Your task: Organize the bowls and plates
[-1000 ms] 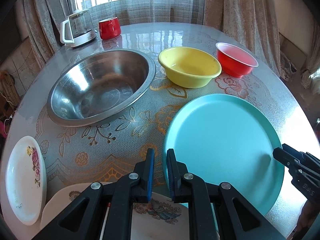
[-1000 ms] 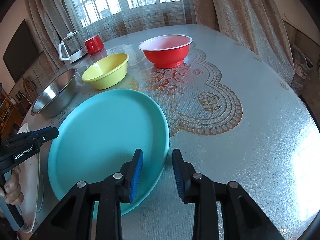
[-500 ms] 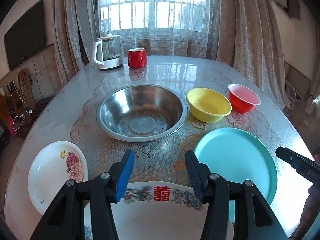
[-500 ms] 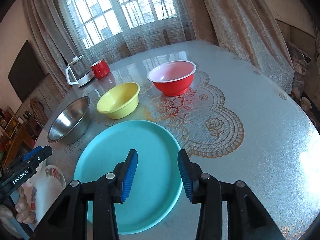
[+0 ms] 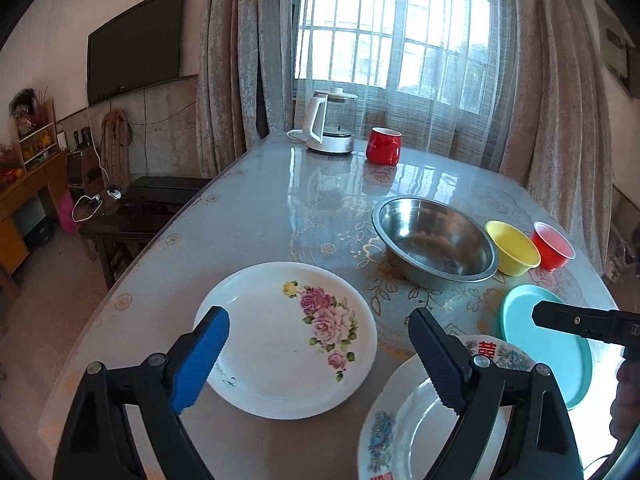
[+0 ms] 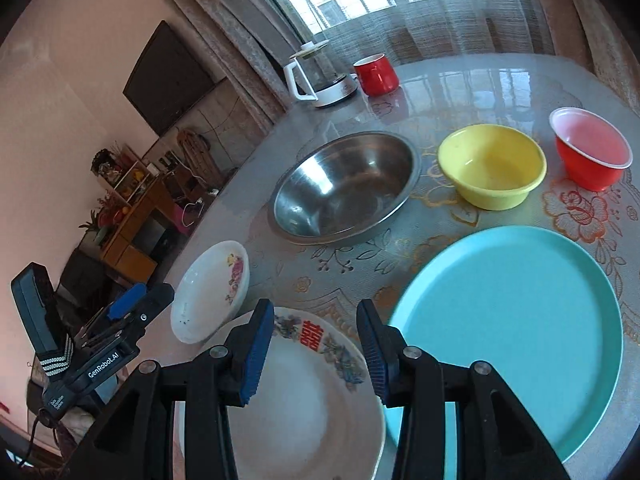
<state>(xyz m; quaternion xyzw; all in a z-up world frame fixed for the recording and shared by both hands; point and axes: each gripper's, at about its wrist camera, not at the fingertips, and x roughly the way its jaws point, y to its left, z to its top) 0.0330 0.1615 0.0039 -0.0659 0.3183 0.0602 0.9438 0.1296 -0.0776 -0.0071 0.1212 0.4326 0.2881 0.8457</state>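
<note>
Curtained window behind; glass-topped table [image 6: 460, 76] carries kettle [image 5: 326, 124], red mug [image 5: 383, 145]. Steel bowl [image 6: 346, 188], yellow bowl [image 6: 492, 166], red bowl [image 6: 592, 152] are ranged in a row w/ teal plate [image 6: 512, 312] nearer. Rose-printed white plate [image 5: 286, 338] is framed by left gripper [image 5: 316, 354], jaws just opened wide, nothing held. Right gripper [image 6: 316, 350], half open, empty, is poised over plate w/ red character [image 6: 304, 392]. "GenRobot.AI" is read on left gripper.

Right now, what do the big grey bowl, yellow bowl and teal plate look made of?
Big grey bowl: looks like stainless steel, brushed shiny finish; it mirrors window light and the rim is thin.
Yellow bowl: probably plastic, opaque, uniform colour, soft sheen with no sharp reflections.
Teal plate: likely plastic or melamine, matte, flat even colour; can't rule out glazed ceramic.
</note>
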